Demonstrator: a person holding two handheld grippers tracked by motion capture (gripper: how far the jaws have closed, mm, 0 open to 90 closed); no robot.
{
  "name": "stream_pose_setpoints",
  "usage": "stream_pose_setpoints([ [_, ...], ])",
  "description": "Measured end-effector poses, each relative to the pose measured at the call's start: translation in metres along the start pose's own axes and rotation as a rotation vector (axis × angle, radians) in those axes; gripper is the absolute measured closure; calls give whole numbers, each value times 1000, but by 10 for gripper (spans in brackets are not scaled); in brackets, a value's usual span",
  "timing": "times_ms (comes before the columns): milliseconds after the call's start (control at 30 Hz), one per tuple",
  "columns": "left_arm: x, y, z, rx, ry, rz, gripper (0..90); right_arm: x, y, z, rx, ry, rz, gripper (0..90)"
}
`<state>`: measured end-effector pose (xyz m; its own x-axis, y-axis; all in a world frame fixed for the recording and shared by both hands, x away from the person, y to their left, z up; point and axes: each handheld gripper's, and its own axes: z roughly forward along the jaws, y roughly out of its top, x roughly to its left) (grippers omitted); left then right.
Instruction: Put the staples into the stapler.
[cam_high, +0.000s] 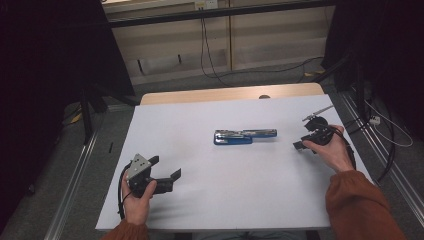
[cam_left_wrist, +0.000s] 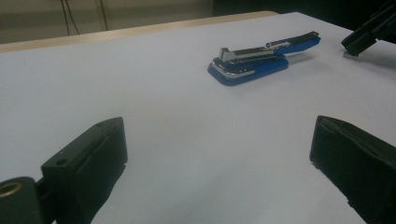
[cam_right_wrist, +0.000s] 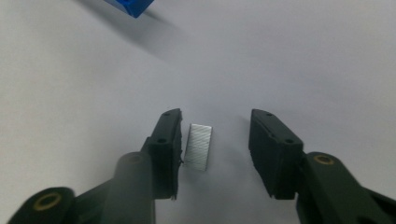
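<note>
My right gripper (cam_right_wrist: 215, 140) points down at the white table (cam_right_wrist: 303, 56) with its jaws partly closed around a small strip of staples (cam_right_wrist: 198, 146) that lies flat on the surface; the strip sits just beside the left-hand jaw in the right gripper view, with a clear gap to the other jaw, so I judge it bracketed but not yet gripped. Beyond it, at the top edge of that view, shows a blue corner of the stapler (cam_right_wrist: 133, 7). In the high view the stapler (cam_high: 245, 136) lies near the middle of the table (cam_high: 200, 210), opened out, its upper arm swung away from the blue base so the metal magazine is exposed. My left gripper (cam_left_wrist: 219, 154) rests low near the table's front left corner, jaws wide apart and holding nothing, aimed toward the stapler (cam_left_wrist: 261, 60) and well apart from it. As I read the work, reloading is at an early stage: the stapler stands open, while seizing the strip, carrying it across, seating it in the magazine and closing the arm all remain
</note>
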<state>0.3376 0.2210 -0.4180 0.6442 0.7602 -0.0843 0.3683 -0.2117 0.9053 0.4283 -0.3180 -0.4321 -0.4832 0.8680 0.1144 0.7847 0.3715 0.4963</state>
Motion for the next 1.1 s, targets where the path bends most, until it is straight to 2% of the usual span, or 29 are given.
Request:
stream_pose_setpoints([
  [133, 0, 0, 0, 0, -5, 4, 42, 4, 1, -3, -1, -14, -22, 650],
  [200, 0, 0, 0, -1, -3, 5, 42, 9, 3, -4, -2, -5, -35, 663],
  [267, -1, 0, -1, -2, -2, 3, 42, 11, 5, -3, 21, -8, -41, 669],
  [367, -1, 0, -1, -3, -2, 3, 42, 12, 4, 0, 42, -14, -43, 686],
  [500, -1, 0, 0, -2, -3, 2, 42, 10, 3, 0, 37, -10, -36, 707],
  [633, -1, 0, 0, -2, -2, 5, 42, 9, 2, 2, 50, -4, -48, 754],
  [1100, -2, 0, 0, 4, -9, 11, 42, 12, 2, 4, 53, -20, -58, 791],
])
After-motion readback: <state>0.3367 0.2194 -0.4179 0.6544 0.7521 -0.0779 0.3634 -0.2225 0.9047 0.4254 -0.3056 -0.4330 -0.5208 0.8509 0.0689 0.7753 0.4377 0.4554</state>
